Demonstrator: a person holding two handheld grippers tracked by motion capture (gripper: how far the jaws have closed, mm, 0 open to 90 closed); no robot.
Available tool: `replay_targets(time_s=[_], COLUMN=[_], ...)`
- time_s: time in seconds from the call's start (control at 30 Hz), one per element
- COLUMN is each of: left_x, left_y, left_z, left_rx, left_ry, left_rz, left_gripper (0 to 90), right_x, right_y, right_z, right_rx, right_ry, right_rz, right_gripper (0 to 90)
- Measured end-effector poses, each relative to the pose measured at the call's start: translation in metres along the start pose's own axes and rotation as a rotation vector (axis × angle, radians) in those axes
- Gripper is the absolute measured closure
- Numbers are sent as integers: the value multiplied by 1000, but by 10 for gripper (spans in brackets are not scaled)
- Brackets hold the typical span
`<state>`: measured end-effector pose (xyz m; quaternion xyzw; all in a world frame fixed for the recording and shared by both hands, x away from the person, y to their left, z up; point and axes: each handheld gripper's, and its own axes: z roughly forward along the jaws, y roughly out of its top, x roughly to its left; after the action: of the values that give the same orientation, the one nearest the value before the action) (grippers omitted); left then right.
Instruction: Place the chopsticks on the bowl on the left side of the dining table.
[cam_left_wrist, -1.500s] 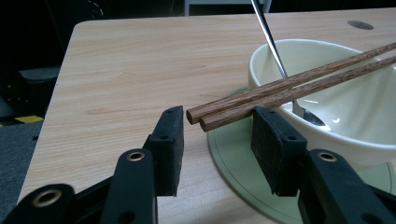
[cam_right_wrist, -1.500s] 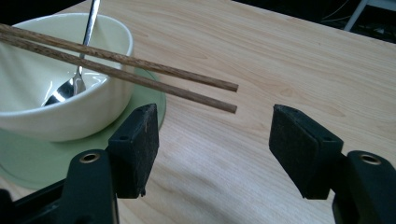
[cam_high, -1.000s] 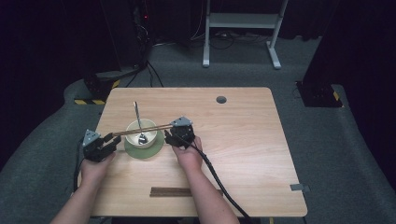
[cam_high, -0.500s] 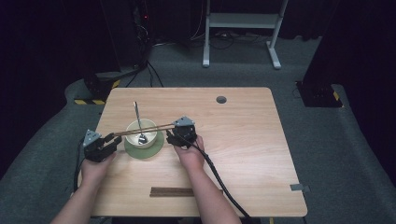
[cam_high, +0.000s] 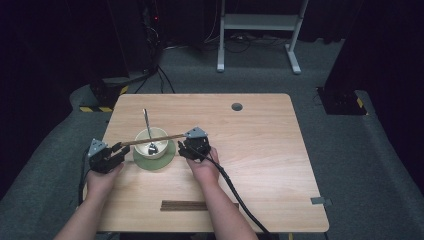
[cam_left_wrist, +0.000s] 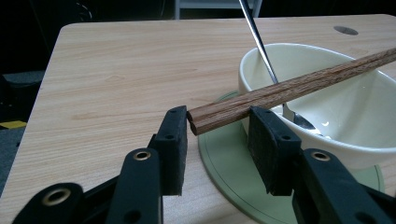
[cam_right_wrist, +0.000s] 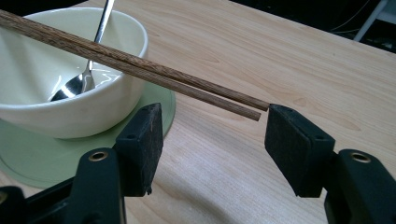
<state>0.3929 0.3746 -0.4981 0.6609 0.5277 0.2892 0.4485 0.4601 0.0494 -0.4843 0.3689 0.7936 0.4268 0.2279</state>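
I have a tool in each hand, one on either side of the cream bowl (cam_high: 151, 142), which stands on a pale green saucer (cam_high: 162, 161) towards the left half of the counter (cam_high: 280, 165). A pair of brown wooden chopsticks (cam_high: 152, 139) lies across the bowl's rim, spanning it from my left tool (cam_high: 121, 148) to my right tool (cam_high: 182, 148). In the left gripper view the thick, squared ends of the chopsticks (cam_left_wrist: 224, 112) sit between my tool's two black pads: the right pad (cam_left_wrist: 271, 149) is right against the wood, while a narrow gap shows beside the left pad (cam_left_wrist: 173, 149), so I cannot tell whether it is truly clamped there. In the right gripper view my right tool (cam_right_wrist: 212, 142) stands with its jaws well apart; they have just been closing a little, and the thin tips of the chopsticks (cam_right_wrist: 247, 108) hang in the space between them, close to the right pad (cam_right_wrist: 296, 147) but apart from the left one. A metal spoon (cam_high: 148, 131) rests in the bowl, its head at the bottom and its handle leaning out over the far rim. A second pair of dark chopsticks (cam_high: 184, 205) lies flat on the counter, well on my side of the bowl, near the counter's front edge.
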Motion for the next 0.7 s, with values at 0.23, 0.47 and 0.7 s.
replay_targets(time_s=[0.23,0.47,0.7], left_x=[1,3,4], left_y=[0,0,-1], left_z=[-1,-2,-1], left_rx=[-4,-7,-4], left_ry=[4,5,-1], left_rz=[-4,-9,-9], left_gripper=[571,572,585], right_x=[5,-3,3], right_y=[-2,3,2], right_z=[-7,4,4], right_rx=[-25,-10,-1], right_ry=[-14,-13,-4], right_rz=[0,4,-8], right_gripper=[388,366,385])
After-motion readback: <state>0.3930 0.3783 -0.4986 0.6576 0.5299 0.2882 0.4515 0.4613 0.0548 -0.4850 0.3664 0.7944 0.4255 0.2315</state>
